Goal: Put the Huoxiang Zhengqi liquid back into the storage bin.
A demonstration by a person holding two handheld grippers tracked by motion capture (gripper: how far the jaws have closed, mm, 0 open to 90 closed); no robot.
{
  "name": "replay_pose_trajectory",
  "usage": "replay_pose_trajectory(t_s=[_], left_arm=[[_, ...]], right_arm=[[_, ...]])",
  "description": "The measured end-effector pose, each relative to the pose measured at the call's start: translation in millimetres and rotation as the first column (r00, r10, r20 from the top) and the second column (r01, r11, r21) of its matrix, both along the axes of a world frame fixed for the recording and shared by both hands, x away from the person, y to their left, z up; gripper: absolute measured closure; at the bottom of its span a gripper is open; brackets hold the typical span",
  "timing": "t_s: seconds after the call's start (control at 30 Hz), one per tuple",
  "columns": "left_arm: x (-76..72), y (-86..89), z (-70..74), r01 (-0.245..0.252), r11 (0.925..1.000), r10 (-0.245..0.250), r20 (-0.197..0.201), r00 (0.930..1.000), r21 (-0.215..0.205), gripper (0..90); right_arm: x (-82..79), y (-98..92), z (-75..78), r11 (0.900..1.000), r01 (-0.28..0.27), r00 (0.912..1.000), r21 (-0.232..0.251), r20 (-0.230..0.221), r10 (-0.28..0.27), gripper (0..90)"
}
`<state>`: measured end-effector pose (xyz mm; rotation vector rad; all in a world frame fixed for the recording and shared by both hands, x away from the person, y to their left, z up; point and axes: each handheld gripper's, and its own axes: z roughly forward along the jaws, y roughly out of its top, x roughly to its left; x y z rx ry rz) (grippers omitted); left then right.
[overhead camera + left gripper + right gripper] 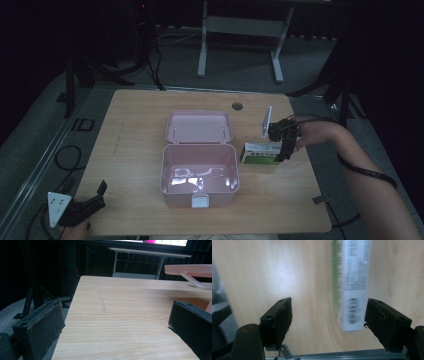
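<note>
An open pink plastic box (pixel 199 186) sits mid-table, its lid (pixel 199 126) laid back behind it. Just right of it lies a green and white carton (pixel 256 154) flat on the wood. My right gripper (pixel 283 156) points down over the carton's right end. In the right gripper view it is open (pixel 328 307); the carton (pixel 354 282) with its barcode lies between the jaws, close to the right one, untouched. My left gripper (pixel 100 196) is low at the table's front left corner, open (pixel 115 315), with bare wood between its jaws and the pink box (pixel 190 271) off to its right.
The wooden table (pixel 135 130) has a round cable hole (pixel 237 106) behind the lid. A metal strip (pixel 337 355) of the table's edge lies below the right jaws. Cables (pixel 65 155) trail on the floor at left; a desk frame (pixel 240 25) stands beyond.
</note>
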<state>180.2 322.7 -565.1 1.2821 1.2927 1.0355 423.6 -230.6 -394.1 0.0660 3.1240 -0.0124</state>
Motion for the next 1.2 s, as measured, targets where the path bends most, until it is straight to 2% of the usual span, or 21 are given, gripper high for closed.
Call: replay_pose_trajectory(t_s=[0.17, 0.37, 0.83, 1.2], left_arm=[[-0.2, 0.0, -0.1, 0.0, 1.0, 0.0, 0.003, 1.0, -0.002, 0.2], [-0.3, 0.1, -0.2, 0.001, 1.0, -0.001, 0.005, 1.0, -0.002, 0.2], [-0.4, 0.2, -0.2, 0.004, 1.0, -0.004, 0.005, 1.0, -0.002, 0.2], [-0.4, 0.3, -0.2, 0.005, 1.0, -0.005, 0.006, 1.0, -0.003, 0.2]], right_arm=[[15.8, -0.2, -4.5, 1.0, 0.017, 0.9998, 0.022, 0.004, -0.017, 23.9], [26.9, 3.0, -19.1, 0.999, 0.029, 0.9994, -0.017, -0.021, -0.03, 25.6], [33.9, 11.6, -38.9, 0.999, 0.031, 0.9983, -0.011, -0.049, -0.032, 27.8], [40.1, 17.6, -56.4, 0.999, 0.018, 0.9985, -0.029, -0.052, -0.019, 37.1]])
